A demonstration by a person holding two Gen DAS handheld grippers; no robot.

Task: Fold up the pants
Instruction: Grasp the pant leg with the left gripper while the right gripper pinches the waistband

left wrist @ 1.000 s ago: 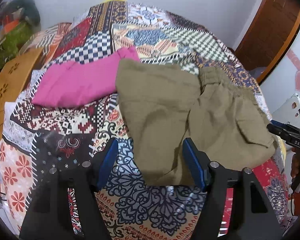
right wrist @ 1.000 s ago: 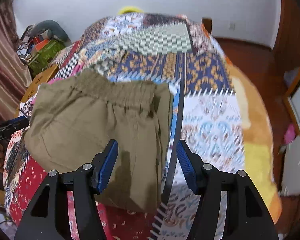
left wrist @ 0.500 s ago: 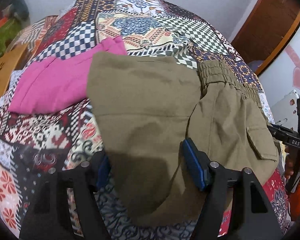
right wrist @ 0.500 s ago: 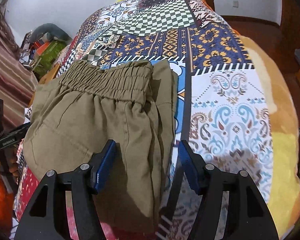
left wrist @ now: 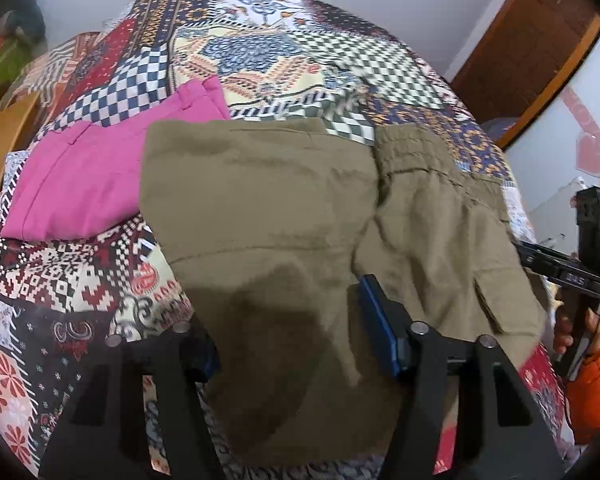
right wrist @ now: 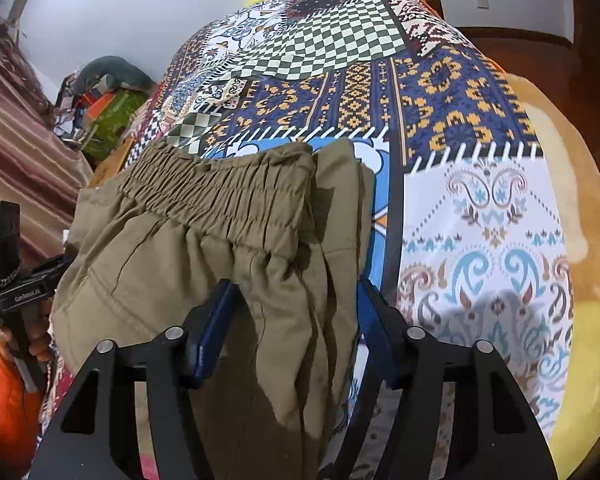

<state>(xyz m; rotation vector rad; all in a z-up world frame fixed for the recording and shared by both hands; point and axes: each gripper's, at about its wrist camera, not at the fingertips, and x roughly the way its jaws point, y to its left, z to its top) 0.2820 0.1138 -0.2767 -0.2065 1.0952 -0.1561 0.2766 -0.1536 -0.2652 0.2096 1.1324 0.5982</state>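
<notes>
— Bedspread first: what covers the bed?

— Patchwork bedspread (right wrist: pixel 480 216) in many prints: green-and-white checks, navy with orange motifs, white with pale blue paisley, red-and-white geometrics nearer the left gripper. A yellow-orange blanket (right wrist: pixel 580 208) shows along its right edge.

— And the room?

— Pale wall (right wrist: pixel 140 12) behind the bed, dark wooden door frame (left wrist: pixel 520 52) at the right of the left wrist view, striped maroon curtain (right wrist: pixel 16 148) at the left of the right wrist view, with a heap of mixed clutter (right wrist: pixel 108 92) beside it.

— Where are the pants?

— Olive-green cargo pants (left wrist: pixel 268 216) lie on the bedspread, folded over, the gathered elastic waistband (right wrist: pixel 220 192) towards the far side. A folded magenta garment (left wrist: pixel 84 176) lies just beside them, its edge tucked under the olive cloth.

— The jaws?

— Left gripper (left wrist: pixel 288 336) has its blue-padded jaws closing with the near edge of the pants between them; the left pad is hidden under cloth. Right gripper (right wrist: pixel 292 328) is closing too, straddling the bunched side seam; pads not yet pressing. Orange sleeves (left wrist: pixel 596 384) show at the frame edges.
</notes>
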